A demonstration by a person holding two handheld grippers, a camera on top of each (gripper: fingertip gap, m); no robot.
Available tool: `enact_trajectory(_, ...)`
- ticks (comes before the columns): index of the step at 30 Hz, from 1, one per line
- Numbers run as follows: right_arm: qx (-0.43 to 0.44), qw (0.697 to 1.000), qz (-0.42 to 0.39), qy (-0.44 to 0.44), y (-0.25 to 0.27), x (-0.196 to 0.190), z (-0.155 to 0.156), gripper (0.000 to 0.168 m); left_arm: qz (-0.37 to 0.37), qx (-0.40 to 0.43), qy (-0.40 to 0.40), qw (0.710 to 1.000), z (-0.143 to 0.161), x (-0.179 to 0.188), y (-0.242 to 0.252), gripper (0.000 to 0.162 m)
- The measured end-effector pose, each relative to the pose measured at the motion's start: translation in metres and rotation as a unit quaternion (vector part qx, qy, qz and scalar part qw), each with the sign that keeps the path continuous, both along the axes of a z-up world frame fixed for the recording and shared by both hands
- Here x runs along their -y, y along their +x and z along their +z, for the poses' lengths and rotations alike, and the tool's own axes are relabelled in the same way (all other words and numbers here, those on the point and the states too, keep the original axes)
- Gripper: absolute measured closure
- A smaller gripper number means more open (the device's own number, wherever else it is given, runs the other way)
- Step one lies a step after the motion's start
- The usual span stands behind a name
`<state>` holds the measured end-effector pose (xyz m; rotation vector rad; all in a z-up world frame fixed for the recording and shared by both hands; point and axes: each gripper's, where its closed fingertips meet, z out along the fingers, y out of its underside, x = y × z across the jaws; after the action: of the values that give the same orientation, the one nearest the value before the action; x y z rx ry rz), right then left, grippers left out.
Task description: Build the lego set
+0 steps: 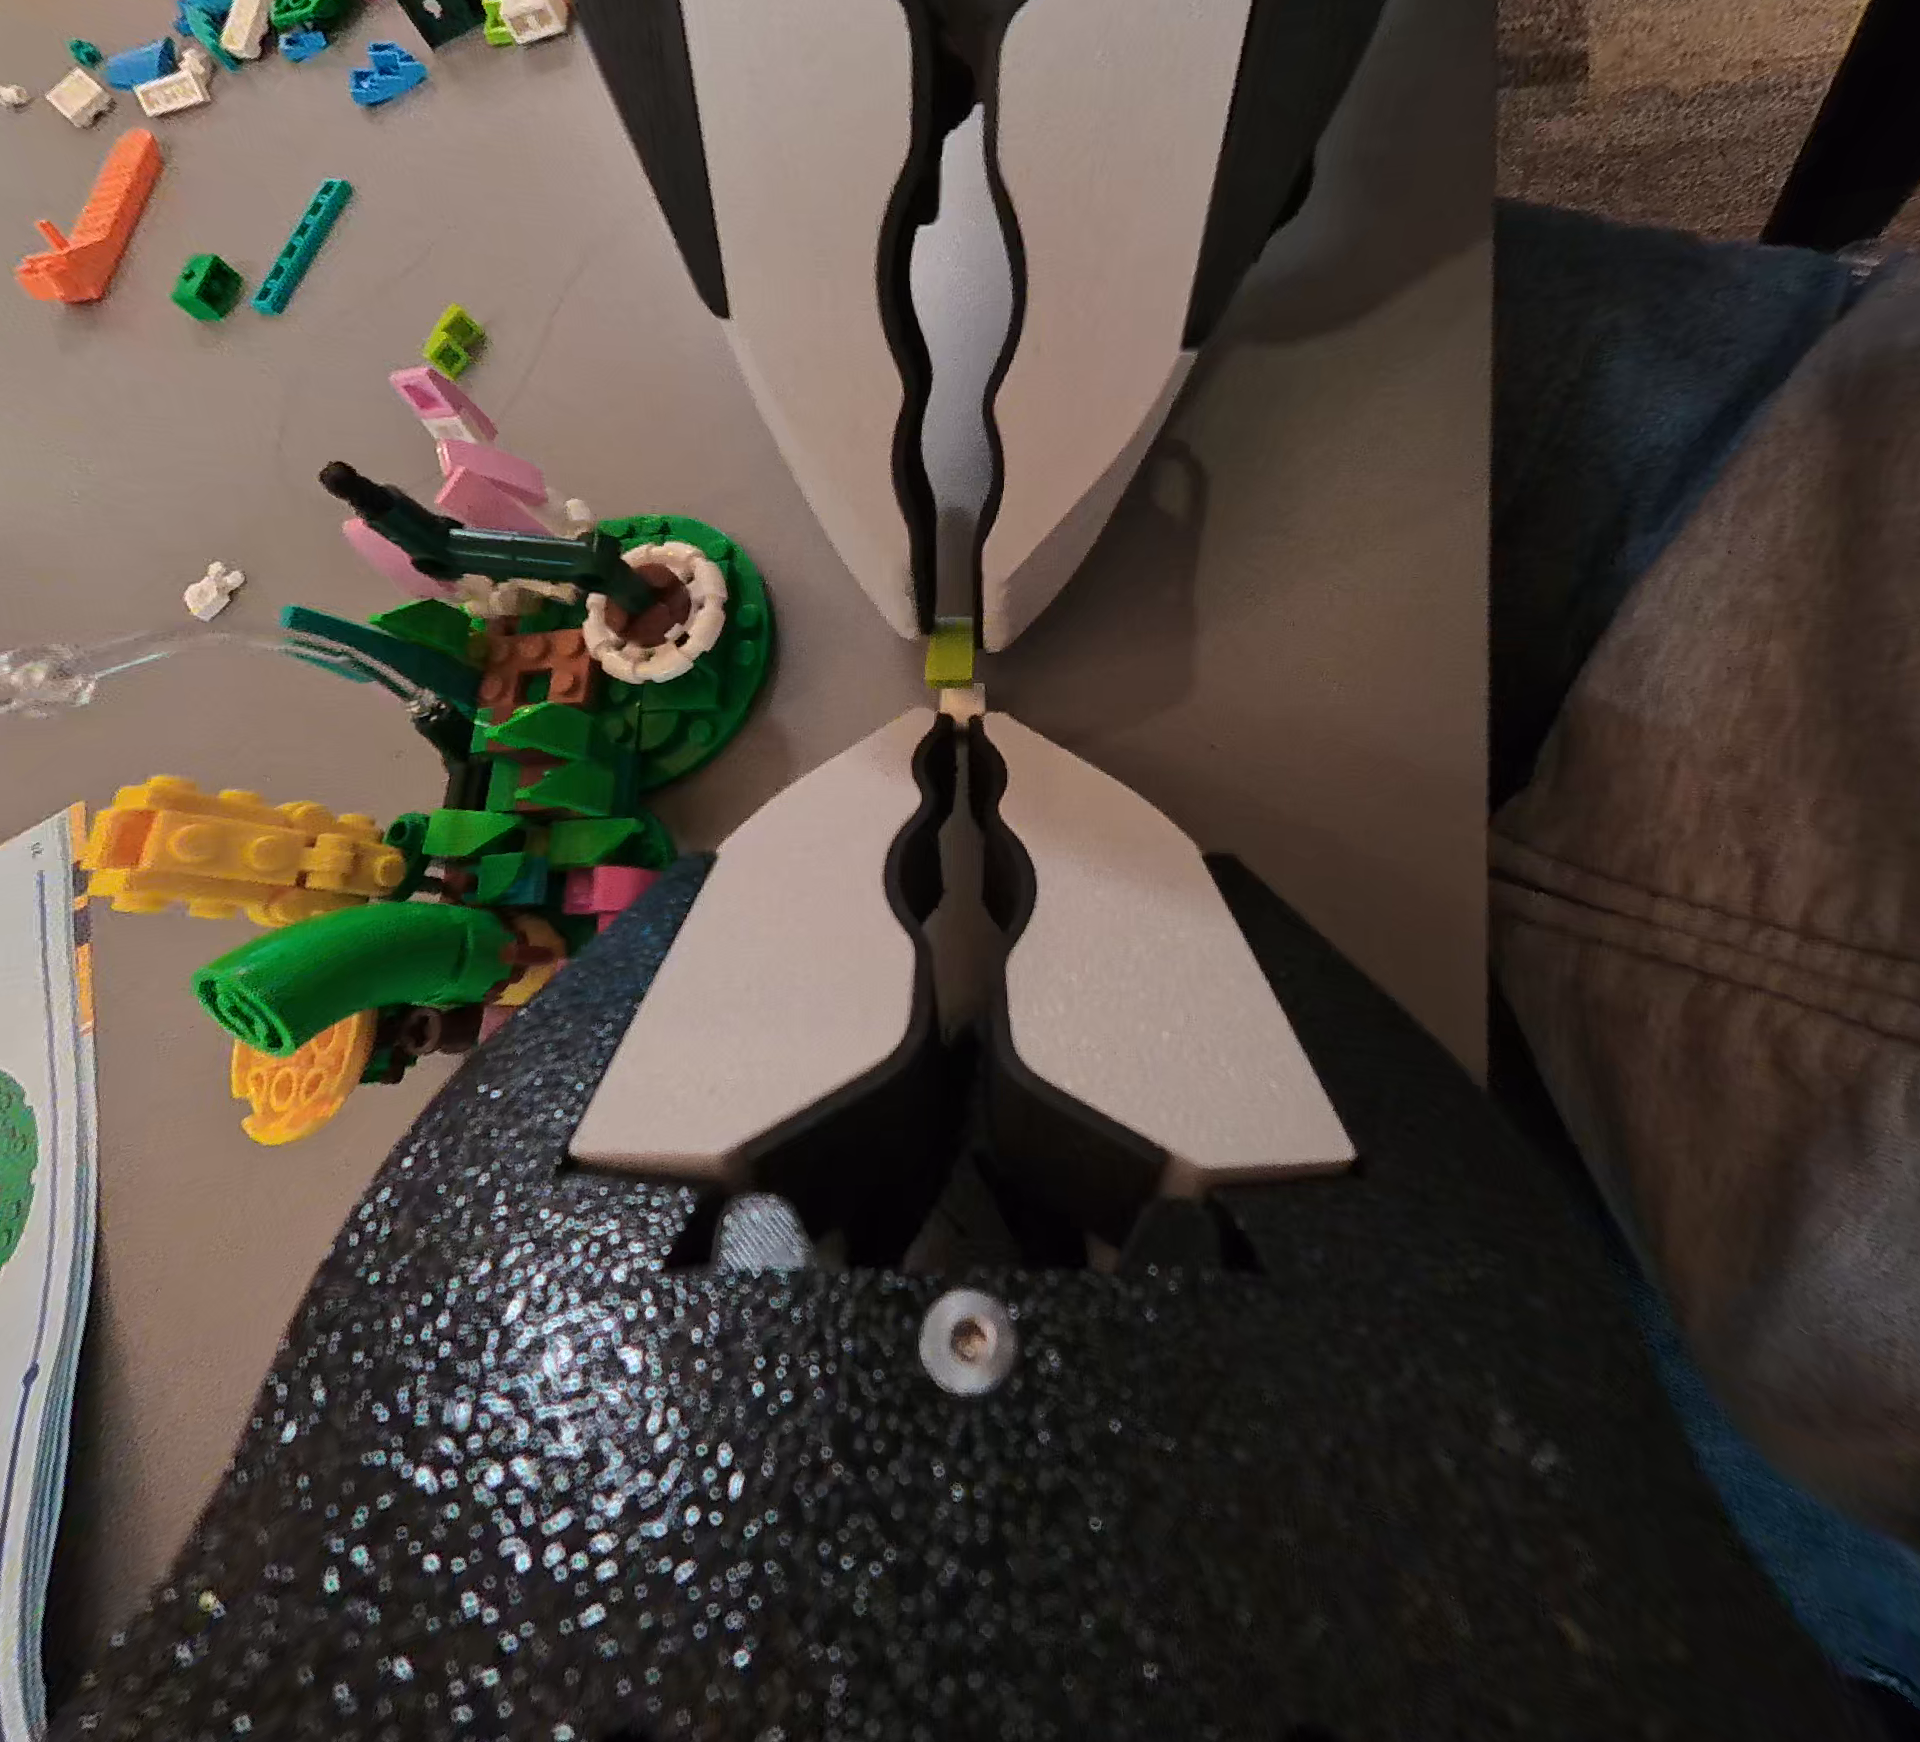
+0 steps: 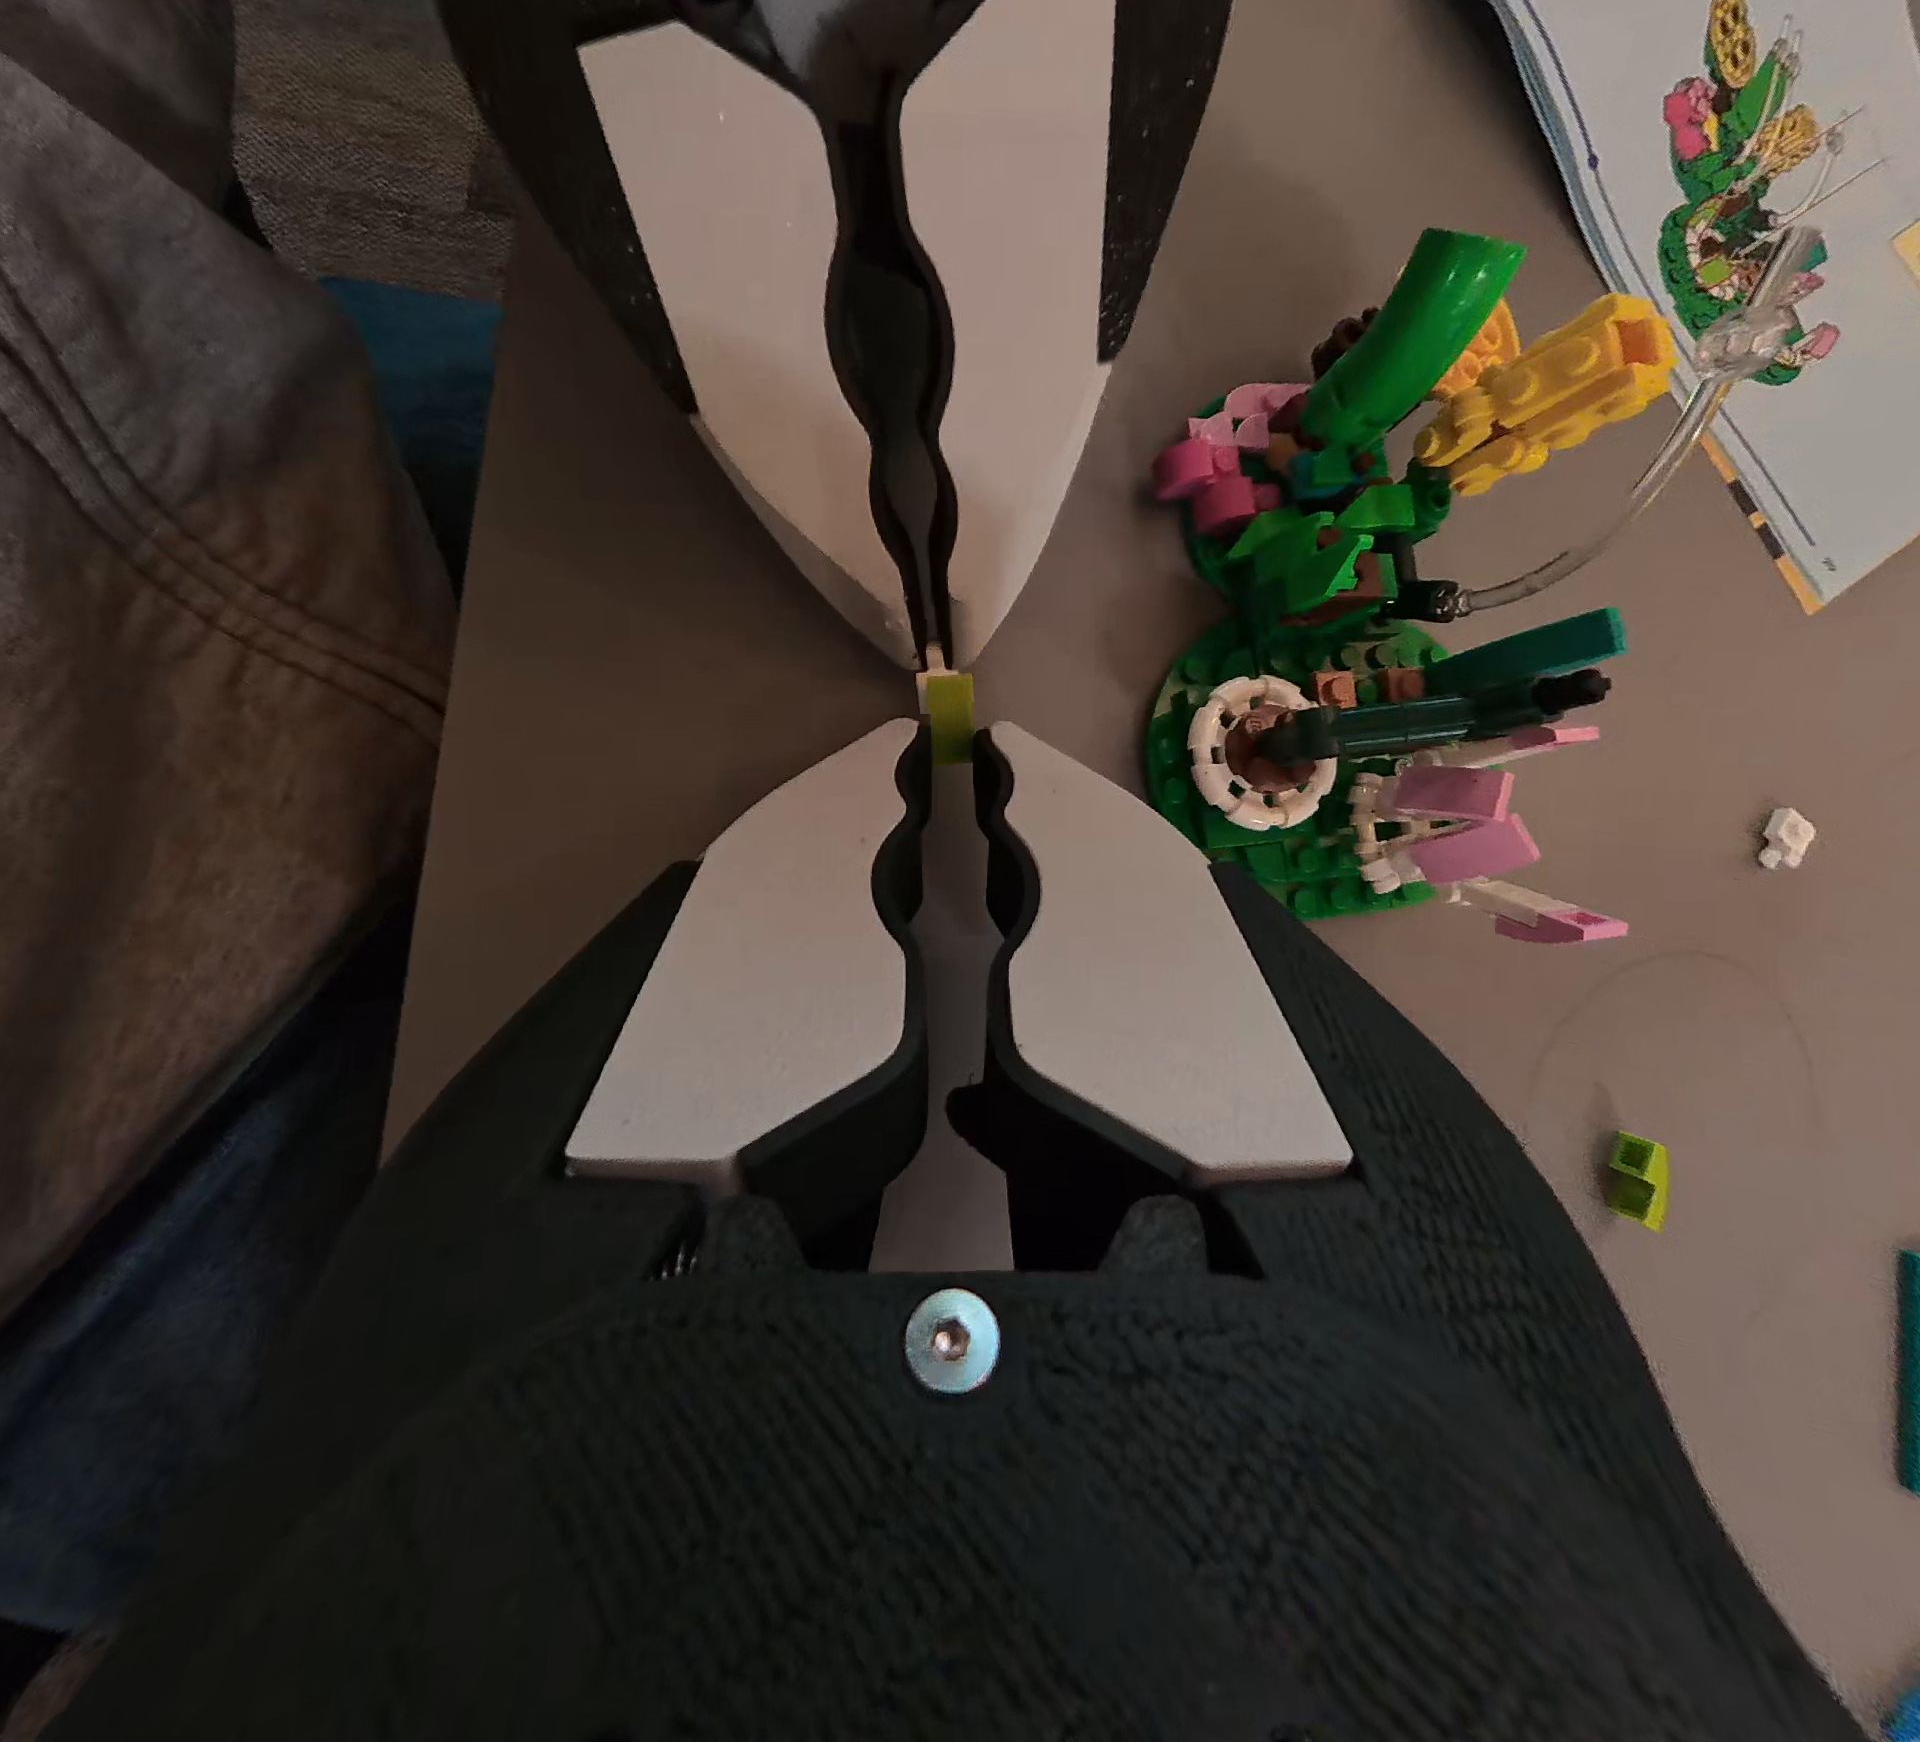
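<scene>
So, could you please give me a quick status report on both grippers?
Left gripper shut on white piece. Right gripper shut on lime piece. Pieces meet tip to tip above the table. Flower model off to the side, nothing in the way.

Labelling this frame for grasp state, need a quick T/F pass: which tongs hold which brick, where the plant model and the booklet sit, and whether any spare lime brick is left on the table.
1. The left tongs are shut on a small white piece. True.
2. The right tongs hang open and hold nothing. False: they are shut on a lime brick.
3. The lime brick and the white piece meet tip to tip between the two tongs. True.
4. The plant model is held in the air. False: it stands on the grey table, beside the tongs.
5. The instruction booklet lies closed. False: it lies open.
6. A spare lime brick lies loose on the table. True.
</scene>
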<state>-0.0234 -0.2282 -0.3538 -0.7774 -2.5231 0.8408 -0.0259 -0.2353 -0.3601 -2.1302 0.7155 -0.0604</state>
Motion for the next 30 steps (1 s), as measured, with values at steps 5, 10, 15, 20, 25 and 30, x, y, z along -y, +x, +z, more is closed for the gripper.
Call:
enact_trajectory(5, 0.010, 1.000, 0.000, 0.010, -0.0005, 0.0011, -0.0027, 0.162, 0.000, 0.006, 0.000, 1.000, 0.0007, 0.0000, 0.0002, 0.159)
enact_trajectory(10, 0.019, 1.000, 0.001, 0.017, -0.0004, 0.0023, -0.0055, 0.162, 0.001, 0.008, -0.004, 1.000, 0.0002, -0.0002, -0.0005, 0.159)
enact_trajectory(15, 0.020, 0.999, -0.006, 0.024, -0.0003, 0.0023, -0.0081, 0.162, 0.001, 0.006, -0.010, 1.000, -0.0017, -0.0001, -0.0003, 0.159)
enact_trajectory(20, 0.022, 0.999, -0.014, 0.019, 0.0000, 0.0023, -0.0087, 0.162, 0.001, 0.006, -0.012, 1.000, -0.0024, -0.0001, -0.0002, 0.160)
enact_trajectory(25, 0.020, 0.999, -0.019, 0.021, -0.0008, 0.0019, -0.0087, 0.161, 0.003, 0.007, -0.013, 1.000, -0.0026, -0.0005, -0.0009, 0.159)
enact_trajectory(30, 0.019, 1.000, -0.020, 0.015, 0.0002, 0.0027, -0.0083, 0.159, 0.004, 0.010, -0.015, 1.000, -0.0027, -0.0006, -0.0009, 0.159)
